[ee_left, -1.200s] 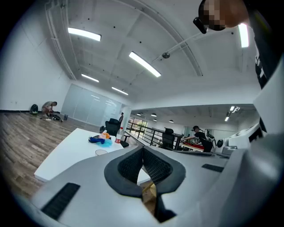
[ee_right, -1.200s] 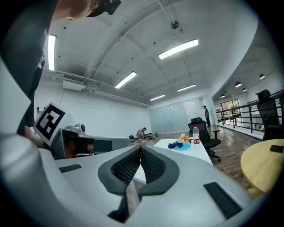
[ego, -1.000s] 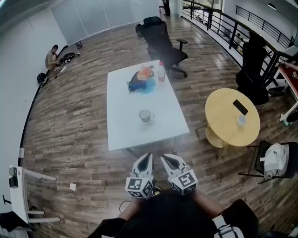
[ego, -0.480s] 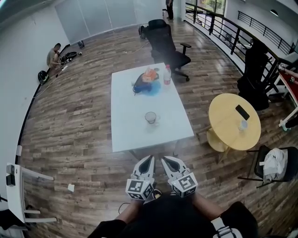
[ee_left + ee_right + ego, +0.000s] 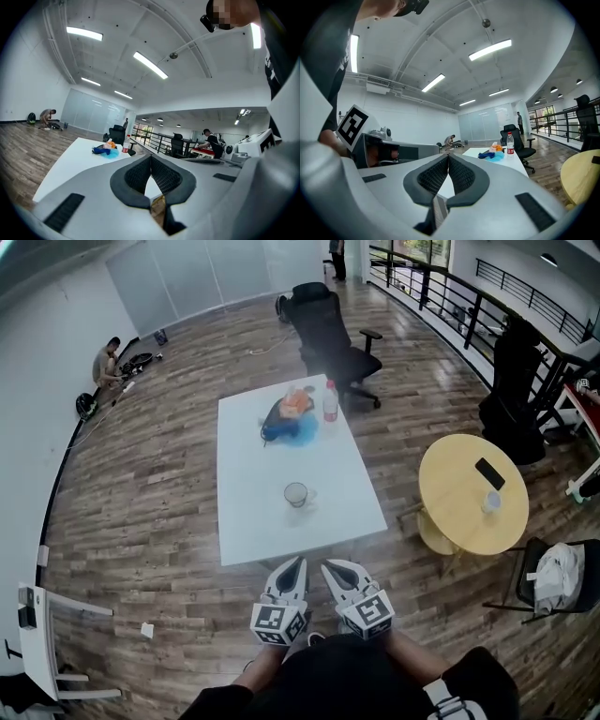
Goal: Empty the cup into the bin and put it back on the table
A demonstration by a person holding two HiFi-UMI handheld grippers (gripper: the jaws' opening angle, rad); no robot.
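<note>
both grippers — left gripper (image 5: 287, 579), right gripper (image 5: 343, 581) — are held clenched and empty, short of the white rectangular desk (image 5: 246, 521); the clear glass cup (image 5: 296, 494) is not yet reached.

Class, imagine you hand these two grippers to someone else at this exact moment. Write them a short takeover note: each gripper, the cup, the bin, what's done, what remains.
Left gripper: jaws shut, empty, held in front of the person, short of the table.
Right gripper: jaws shut, empty, beside the left one.
Cup: upright on the white table, toward its near end, untouched; its contents can't be made out.
Bin: shows in none of the views; find it first.
Done: nothing yet.
Left to do: grasp the cup, tip it into the bin, set it back on the table.
</note>
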